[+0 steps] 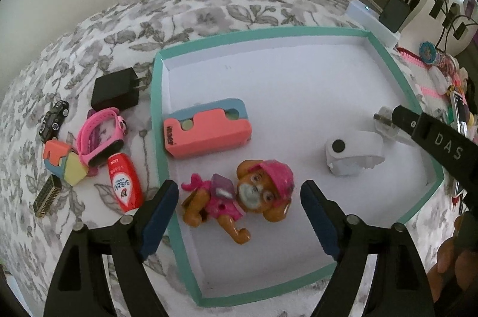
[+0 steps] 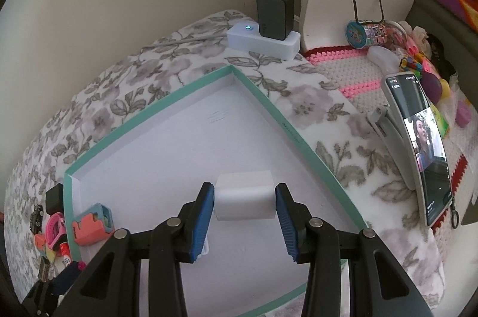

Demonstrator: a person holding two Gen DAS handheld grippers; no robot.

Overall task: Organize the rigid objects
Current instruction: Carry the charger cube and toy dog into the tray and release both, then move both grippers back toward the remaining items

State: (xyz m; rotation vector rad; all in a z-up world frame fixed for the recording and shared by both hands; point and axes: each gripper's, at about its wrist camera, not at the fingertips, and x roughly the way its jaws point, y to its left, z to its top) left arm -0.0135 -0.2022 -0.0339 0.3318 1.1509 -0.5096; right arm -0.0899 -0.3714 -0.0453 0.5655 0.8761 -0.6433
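A shallow white cardboard tray with a teal rim (image 1: 156, 119) lies on a bed covered by a grey-and-white floral blanket (image 1: 209, 6); the left gripper (image 1: 239, 215) hangs over the near part of the tray with its blue-padded fingers spread wide and holding nothing; between them, on the tray floor, lies a brown plastic puppy figure with a pink cap and pink vest (image 1: 242, 197), on its side; farther in, near the left wall of the tray, rests a coral-and-blue block-shaped case (image 1: 206, 131); toward the right of the tray lies a white curved plastic piece with a black round dot (image 1: 352, 152); the right gripper (image 2: 245, 205) pinches a white rectangular plug adapter (image 2: 243, 199) by its two sides, over the near part of the tray, and I cannot tell if the adapter touches the floor of the tray; outside the tray, on the blanket at the left, lie a black wall charger with two prongs (image 1: 116, 89), a pink children's wristwatch (image 1: 100, 134), a small black toy car (image 1: 53, 119), a multicoloured puzzle cube (image 1: 64, 164) and a red tube with white lettering (image 1: 124, 182), close together; at the right, beyond the tray, a smartphone on a grey stand (image 2: 424, 149) leans upright with its screen lit.
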